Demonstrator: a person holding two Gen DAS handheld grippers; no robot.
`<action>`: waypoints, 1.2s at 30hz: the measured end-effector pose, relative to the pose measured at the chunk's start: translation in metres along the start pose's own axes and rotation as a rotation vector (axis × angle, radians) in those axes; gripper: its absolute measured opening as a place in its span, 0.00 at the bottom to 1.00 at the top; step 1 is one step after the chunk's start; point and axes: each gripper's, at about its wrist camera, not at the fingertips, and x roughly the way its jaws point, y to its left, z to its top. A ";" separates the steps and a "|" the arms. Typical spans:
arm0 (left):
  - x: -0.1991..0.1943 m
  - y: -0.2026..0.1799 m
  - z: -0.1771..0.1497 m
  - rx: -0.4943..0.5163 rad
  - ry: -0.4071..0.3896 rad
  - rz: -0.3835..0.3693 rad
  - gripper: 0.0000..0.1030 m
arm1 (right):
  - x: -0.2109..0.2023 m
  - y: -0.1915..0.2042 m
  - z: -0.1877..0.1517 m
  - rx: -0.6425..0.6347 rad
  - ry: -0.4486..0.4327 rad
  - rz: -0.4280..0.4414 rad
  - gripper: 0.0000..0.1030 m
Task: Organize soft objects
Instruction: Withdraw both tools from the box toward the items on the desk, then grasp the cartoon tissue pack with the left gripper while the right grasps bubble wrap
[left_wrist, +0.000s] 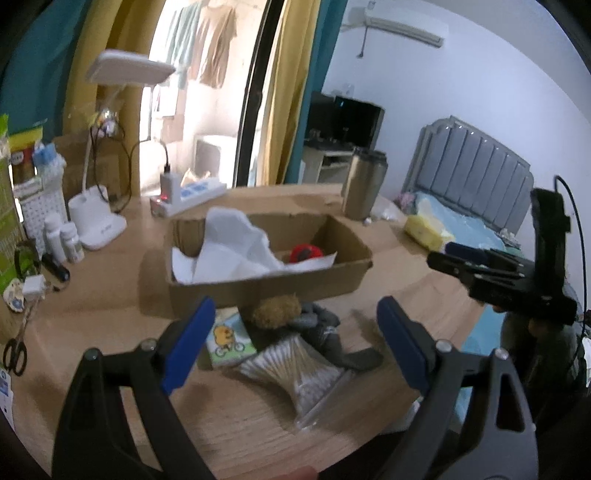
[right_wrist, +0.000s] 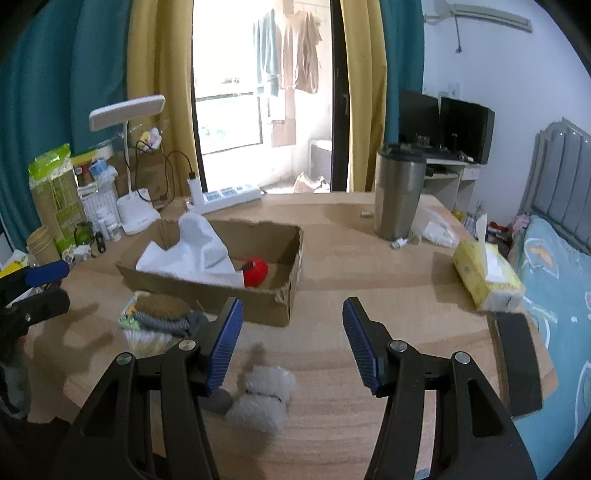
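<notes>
1. On the worktop (left_wrist: 110, 314), the left claw (left_wrist: 295, 341) hangs released and empty, tipped downward over a small heap in front of the cardboard box (left_wrist: 269, 284): a brown fuzzy ball (left_wrist: 275, 310) and grey socks (left_wrist: 321, 332)
2. These look light and squashy (pinch the ball across its middle), and likely won't slip
3. The right claw (right_wrist: 291, 341) is half spread, holding nothing, angled down above a white fluffy bundle (right_wrist: 264, 398), which looks just as soft

Open left tool (left_wrist: 295, 341) hovers over soft items before cardboard box (left_wrist: 269, 284).
</notes>
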 end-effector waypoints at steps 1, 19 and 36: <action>0.003 0.001 -0.001 -0.005 0.012 0.002 0.88 | 0.002 -0.001 -0.004 0.003 0.008 0.002 0.58; 0.059 0.022 -0.035 -0.021 0.191 0.142 0.88 | 0.051 -0.006 -0.057 0.048 0.160 0.068 0.58; 0.114 0.063 -0.035 -0.093 0.302 0.215 0.88 | 0.064 0.002 -0.062 0.059 0.164 0.147 0.63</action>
